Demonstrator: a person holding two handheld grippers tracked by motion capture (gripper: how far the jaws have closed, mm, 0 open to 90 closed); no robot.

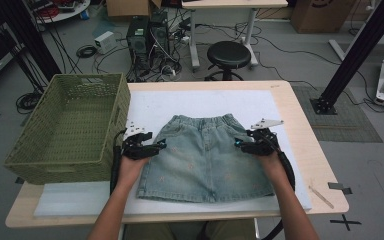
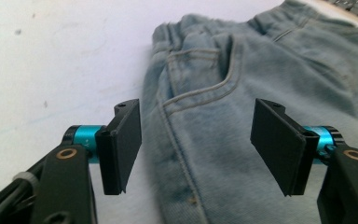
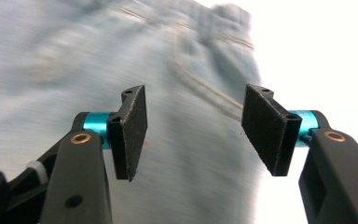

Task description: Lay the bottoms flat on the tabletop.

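Note:
A light-blue denim skirt (image 1: pixel 205 157) lies flat on the white mat (image 1: pixel 200 102), its elastic waistband toward the far side. My left gripper (image 1: pixel 161 144) hovers at the skirt's left edge beside the front pocket, jaws open with nothing between them. From the left gripper view the skirt (image 2: pixel 261 70) and its side seam run between the black pads (image 2: pixel 123 144). My right gripper (image 1: pixel 237 143) sits at the skirt's right edge, also open and empty. The right gripper view is blurred, with the skirt (image 3: pixel 74 60) beneath the pads (image 3: pixel 133 130).
A green woven basket (image 1: pixel 70 127) stands on the table's left side, next to my left hand. The wooden table edge (image 1: pixel 305 125) runs along the right. A black stool (image 1: pixel 228 55), computer towers and cables sit on the floor beyond the table.

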